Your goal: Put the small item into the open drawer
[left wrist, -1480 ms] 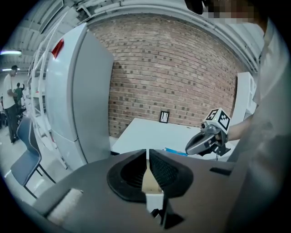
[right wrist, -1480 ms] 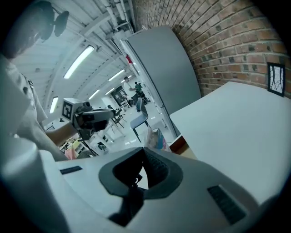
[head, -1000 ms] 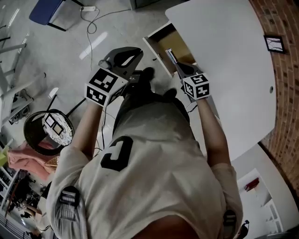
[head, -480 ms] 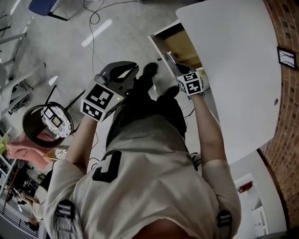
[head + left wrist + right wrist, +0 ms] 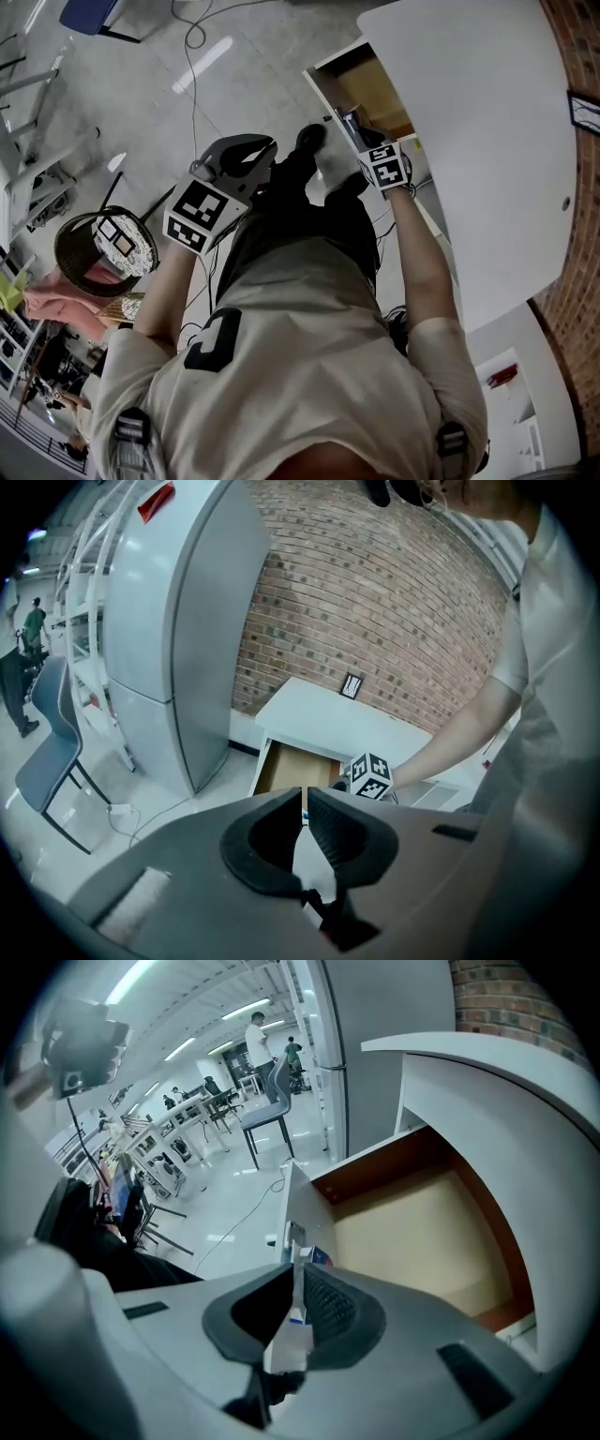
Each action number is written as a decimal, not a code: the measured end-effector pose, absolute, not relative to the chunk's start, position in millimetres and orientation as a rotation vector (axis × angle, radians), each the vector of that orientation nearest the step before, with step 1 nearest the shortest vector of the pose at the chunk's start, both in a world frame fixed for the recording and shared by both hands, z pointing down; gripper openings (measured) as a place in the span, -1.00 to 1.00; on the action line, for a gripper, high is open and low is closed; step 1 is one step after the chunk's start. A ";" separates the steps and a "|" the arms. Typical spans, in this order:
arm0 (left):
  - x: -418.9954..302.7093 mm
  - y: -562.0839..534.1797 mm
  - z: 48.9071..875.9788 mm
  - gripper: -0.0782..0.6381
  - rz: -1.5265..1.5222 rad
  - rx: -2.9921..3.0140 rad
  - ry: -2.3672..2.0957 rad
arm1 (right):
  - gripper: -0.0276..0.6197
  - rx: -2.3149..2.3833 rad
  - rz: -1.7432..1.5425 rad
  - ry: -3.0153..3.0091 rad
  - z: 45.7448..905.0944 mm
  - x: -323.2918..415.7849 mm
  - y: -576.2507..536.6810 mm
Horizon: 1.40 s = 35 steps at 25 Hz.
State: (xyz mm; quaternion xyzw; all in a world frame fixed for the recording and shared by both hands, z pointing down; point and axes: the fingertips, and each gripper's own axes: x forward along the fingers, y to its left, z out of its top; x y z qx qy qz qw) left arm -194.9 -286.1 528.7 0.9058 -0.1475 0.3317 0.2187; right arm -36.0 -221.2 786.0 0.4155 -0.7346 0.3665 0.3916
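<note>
The open drawer [image 5: 367, 86] juts out from under the white table [image 5: 487, 141], its pale wooden floor [image 5: 422, 1232] bare. My right gripper [image 5: 351, 118] hangs over the drawer's front edge. In the right gripper view it [image 5: 298, 1274] is shut on the small item [image 5: 292, 1340], a thin white packet with blue print held upright between the pads. My left gripper [image 5: 258, 150] is held out over the floor, left of the person's legs. It [image 5: 305, 794] is shut with nothing in it. From there the drawer [image 5: 286, 771] shows far ahead.
A round wicker basket [image 5: 98, 253] stands on the floor at the left. A cable [image 5: 192, 37] and a blue chair [image 5: 89, 17] lie farther off. A tall grey cabinet [image 5: 178, 621] stands left of the table, and a brick wall [image 5: 394, 611] runs behind.
My right gripper has edged a little farther over the drawer's front with the packet still held. The left gripper has barely moved.
</note>
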 end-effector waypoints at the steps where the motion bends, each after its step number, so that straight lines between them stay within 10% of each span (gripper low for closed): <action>1: -198.3 -287.1 530.1 -0.73 0.919 2.510 -0.408 | -0.89 1.060 0.937 -1.861 786.4 -38.1 -220.1; 35: -112.7 -253.8 431.9 -0.73 0.747 2.862 -0.126 | -0.90 1.584 1.255 -2.683 382.6 -82.7 -176.5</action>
